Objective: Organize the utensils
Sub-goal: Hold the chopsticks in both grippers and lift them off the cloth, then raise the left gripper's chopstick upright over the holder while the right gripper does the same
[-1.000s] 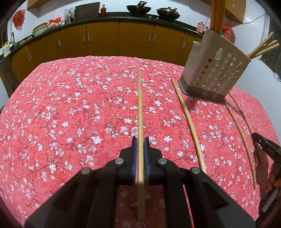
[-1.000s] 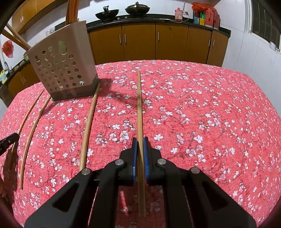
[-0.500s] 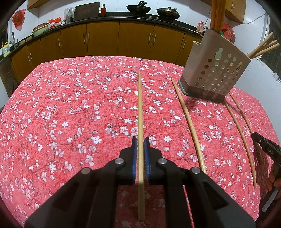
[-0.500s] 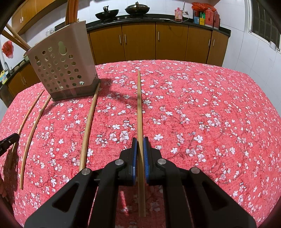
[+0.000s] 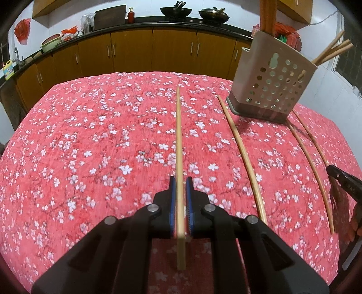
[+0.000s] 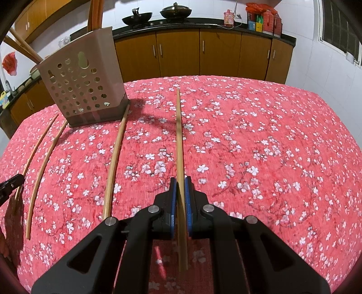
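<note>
— Both grippers?
— Left gripper (image 5: 180, 181) clamps one chopstick (image 5: 178, 135); right gripper (image 6: 180, 181) clamps another chopstick (image 6: 178, 135).
— Others?
— Three loose chopsticks (image 5: 243, 156) lie on the floral tablecloth (image 5: 90, 147) beside the perforated holder (image 5: 273, 86).

Home kitchen, orange-brown wooden cabinets (image 5: 135, 52) under a dark counter, two woks (image 6: 136, 20) on the stove, white tiled walls, red floral cloth (image 5: 90, 147) covering the tabletop, perforated chopstick holder (image 5: 271, 88)
</note>
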Demonstrator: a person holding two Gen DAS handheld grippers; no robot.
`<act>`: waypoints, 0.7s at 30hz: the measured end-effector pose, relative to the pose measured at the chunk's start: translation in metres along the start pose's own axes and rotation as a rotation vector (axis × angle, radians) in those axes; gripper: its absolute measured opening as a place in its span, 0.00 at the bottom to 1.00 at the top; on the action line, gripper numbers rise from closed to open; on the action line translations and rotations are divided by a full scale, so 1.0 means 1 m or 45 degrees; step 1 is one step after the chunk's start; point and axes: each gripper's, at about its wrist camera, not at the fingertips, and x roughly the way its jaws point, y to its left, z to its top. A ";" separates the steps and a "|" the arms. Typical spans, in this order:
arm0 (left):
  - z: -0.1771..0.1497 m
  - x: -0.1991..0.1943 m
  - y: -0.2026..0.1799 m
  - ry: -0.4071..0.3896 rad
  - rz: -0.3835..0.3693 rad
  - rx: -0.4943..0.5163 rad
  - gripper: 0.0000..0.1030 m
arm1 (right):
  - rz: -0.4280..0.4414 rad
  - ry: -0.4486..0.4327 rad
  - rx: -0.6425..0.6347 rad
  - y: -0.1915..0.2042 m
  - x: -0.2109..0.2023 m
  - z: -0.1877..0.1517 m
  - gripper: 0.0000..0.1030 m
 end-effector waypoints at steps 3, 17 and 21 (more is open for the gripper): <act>-0.004 -0.002 -0.001 0.001 0.002 0.011 0.11 | -0.006 0.000 -0.005 0.002 0.000 0.000 0.08; 0.006 -0.007 -0.009 0.019 0.019 0.073 0.08 | 0.003 -0.079 -0.021 -0.003 -0.026 0.004 0.07; 0.018 -0.023 -0.007 -0.024 -0.003 0.073 0.08 | 0.016 -0.151 -0.002 -0.008 -0.047 0.013 0.07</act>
